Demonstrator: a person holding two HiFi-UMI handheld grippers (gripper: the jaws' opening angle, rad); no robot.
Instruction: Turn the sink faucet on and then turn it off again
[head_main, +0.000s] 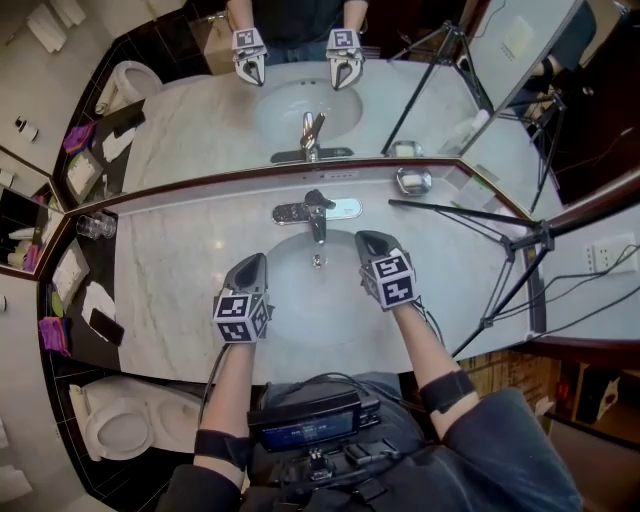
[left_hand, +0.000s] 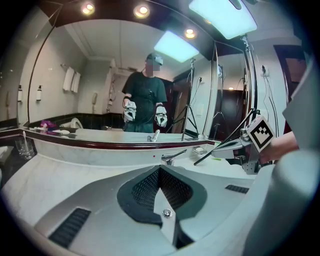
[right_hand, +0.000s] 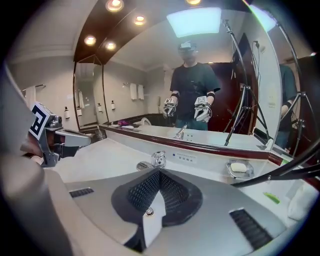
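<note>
The chrome sink faucet (head_main: 314, 210) stands behind the oval basin (head_main: 316, 290) on a white marble counter; its lever handle points toward the mirror. No water stream shows. My left gripper (head_main: 250, 268) hovers over the basin's left rim, shut and empty. To the right of the spout, my right gripper (head_main: 366, 243) is over the basin's right side, shut and empty, a short way from the faucet. The faucet (right_hand: 157, 160) lies just beyond the shut jaws in the right gripper view, and the lever (left_hand: 171, 156) peeks above the jaws in the left gripper view.
A soap dish (head_main: 413, 181) with a bar sits right of the faucet. Glasses (head_main: 96, 226) stand at the counter's left end. A black tripod (head_main: 520, 245) leans over the counter's right side. The mirror (head_main: 300, 90) rises right behind the faucet. A toilet (head_main: 118, 428) is lower left.
</note>
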